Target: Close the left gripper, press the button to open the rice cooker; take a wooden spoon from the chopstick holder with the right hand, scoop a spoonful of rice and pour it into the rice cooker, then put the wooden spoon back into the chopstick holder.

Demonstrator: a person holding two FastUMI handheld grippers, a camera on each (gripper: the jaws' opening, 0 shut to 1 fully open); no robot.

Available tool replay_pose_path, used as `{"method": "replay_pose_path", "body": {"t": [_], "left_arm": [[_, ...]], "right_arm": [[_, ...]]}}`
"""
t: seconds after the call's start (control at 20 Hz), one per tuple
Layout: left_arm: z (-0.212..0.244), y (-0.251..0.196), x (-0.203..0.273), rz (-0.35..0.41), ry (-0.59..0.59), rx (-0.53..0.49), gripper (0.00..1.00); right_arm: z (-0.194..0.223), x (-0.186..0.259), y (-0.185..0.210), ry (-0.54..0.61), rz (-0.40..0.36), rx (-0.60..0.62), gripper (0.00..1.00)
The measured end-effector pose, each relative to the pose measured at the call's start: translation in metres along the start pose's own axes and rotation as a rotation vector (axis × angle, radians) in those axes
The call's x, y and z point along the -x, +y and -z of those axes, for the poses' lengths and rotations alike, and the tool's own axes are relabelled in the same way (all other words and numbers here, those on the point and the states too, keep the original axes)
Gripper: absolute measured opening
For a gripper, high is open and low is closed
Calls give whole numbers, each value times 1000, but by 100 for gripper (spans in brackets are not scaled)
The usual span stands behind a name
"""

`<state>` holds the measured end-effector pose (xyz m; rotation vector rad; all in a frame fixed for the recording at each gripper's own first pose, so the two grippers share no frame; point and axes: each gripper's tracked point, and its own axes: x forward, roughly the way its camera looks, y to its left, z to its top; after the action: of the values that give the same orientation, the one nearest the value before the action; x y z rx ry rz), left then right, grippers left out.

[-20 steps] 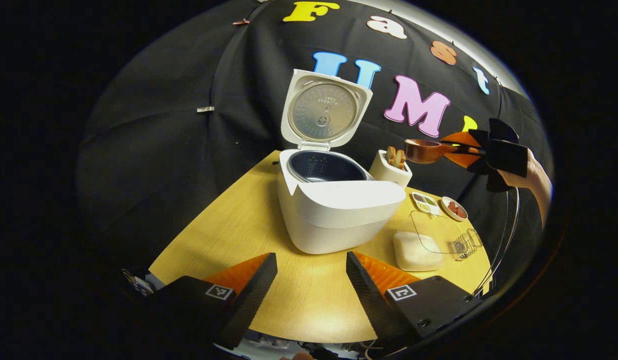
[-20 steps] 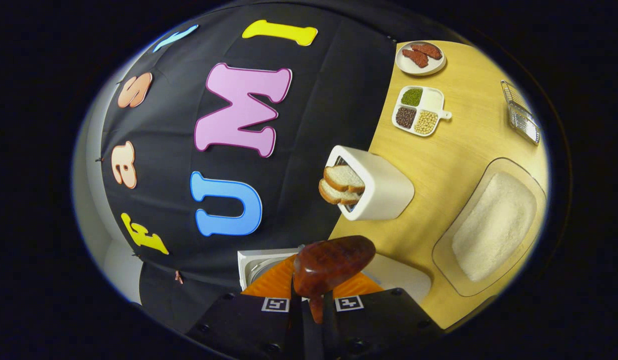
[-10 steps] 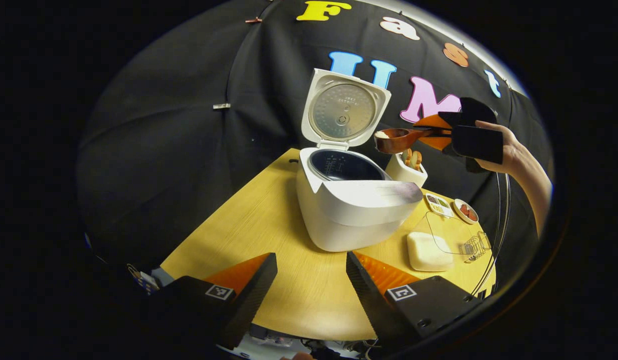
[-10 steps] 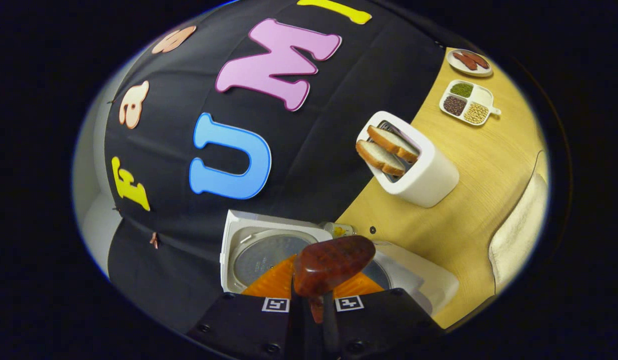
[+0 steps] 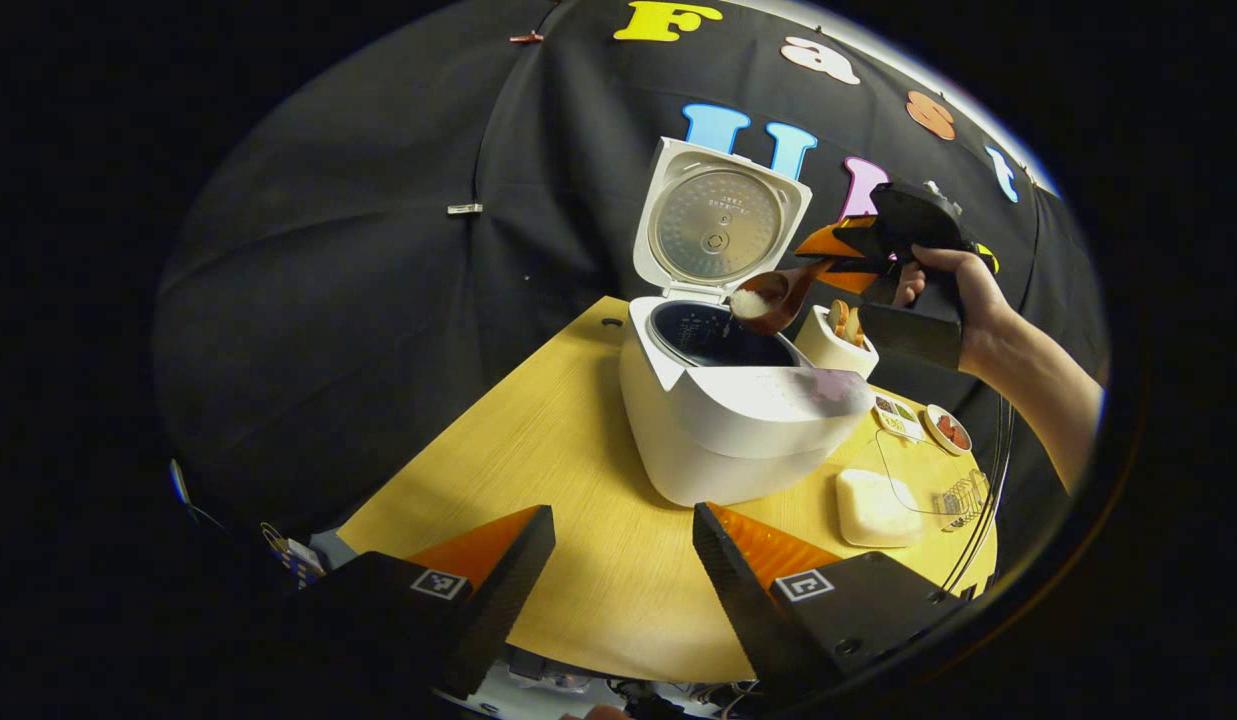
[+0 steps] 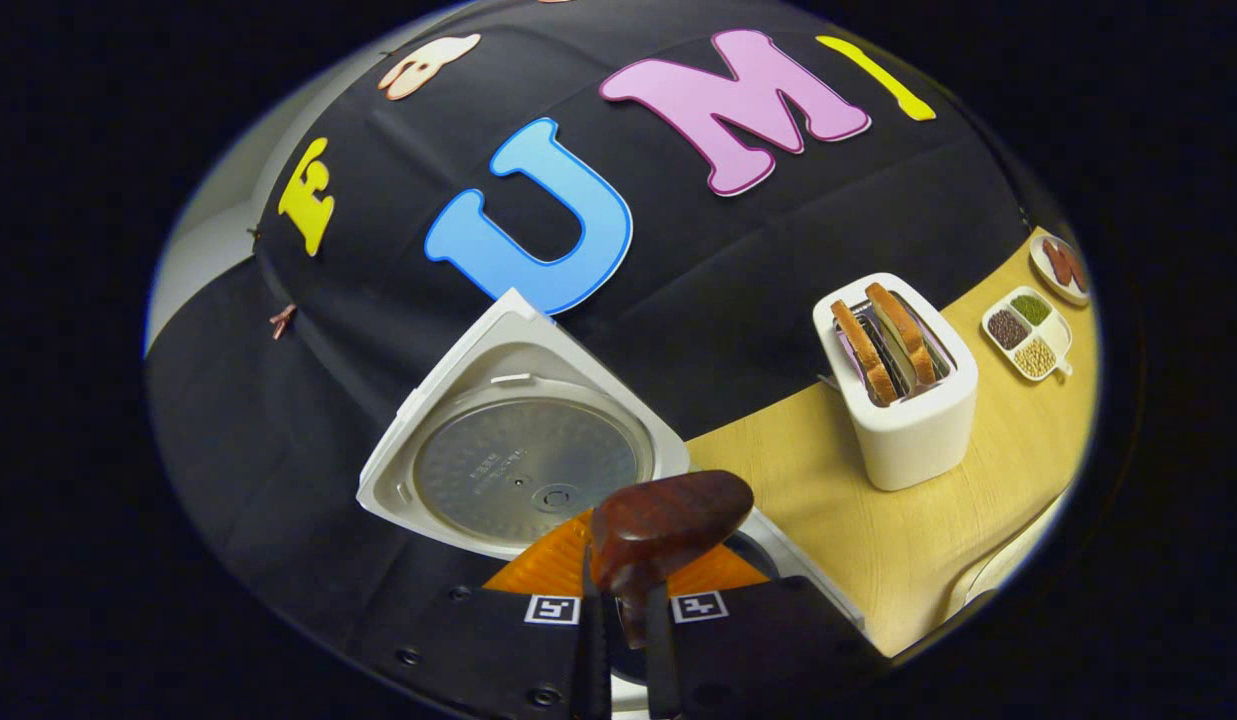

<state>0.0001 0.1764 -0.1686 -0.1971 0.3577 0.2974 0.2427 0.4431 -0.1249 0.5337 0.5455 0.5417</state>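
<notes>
Jaws on my right gripper are clamped on the wooden spoon handle; its bowl projects forward past the fingertips, tipped with rice over the open rice cooker, which stands toward the tabletop's far edge. Jaws on my left gripper stand wide apart, holding nothing, above the near edge.

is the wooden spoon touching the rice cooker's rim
Apart. The left gripper view shows the wooden spoon tilted above the rice cooker, with the pot's dark inside visible beneath its bowl.
</notes>
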Motion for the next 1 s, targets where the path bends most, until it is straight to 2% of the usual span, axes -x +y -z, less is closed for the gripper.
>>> {"method": "replay_pose_path", "body": {"t": [0.2, 0.4, 0.75, 0.8, 0.85, 1.0], "left_arm": [[2, 0, -2, 4, 9, 16, 96], [3, 0, -2, 4, 10, 24, 96], [2, 1, 0, 9, 3, 24, 96], [4, 2, 0, 10, 4, 25, 96], [4, 2, 0, 11, 7, 24, 96], [4, 2, 0, 13, 6, 12, 96]], "right_arm": [[6, -5, 11, -22, -20, 187, 18], [18, -11, 17, 5, -42, 264, 18], [34, -13, 24, -4, -71, 492, 18], [38, -13, 25, 3, -78, 514, 13], [42, -15, 27, 12, -88, 538, 18], [50, -14, 33, 24, -120, 649, 18]]}}
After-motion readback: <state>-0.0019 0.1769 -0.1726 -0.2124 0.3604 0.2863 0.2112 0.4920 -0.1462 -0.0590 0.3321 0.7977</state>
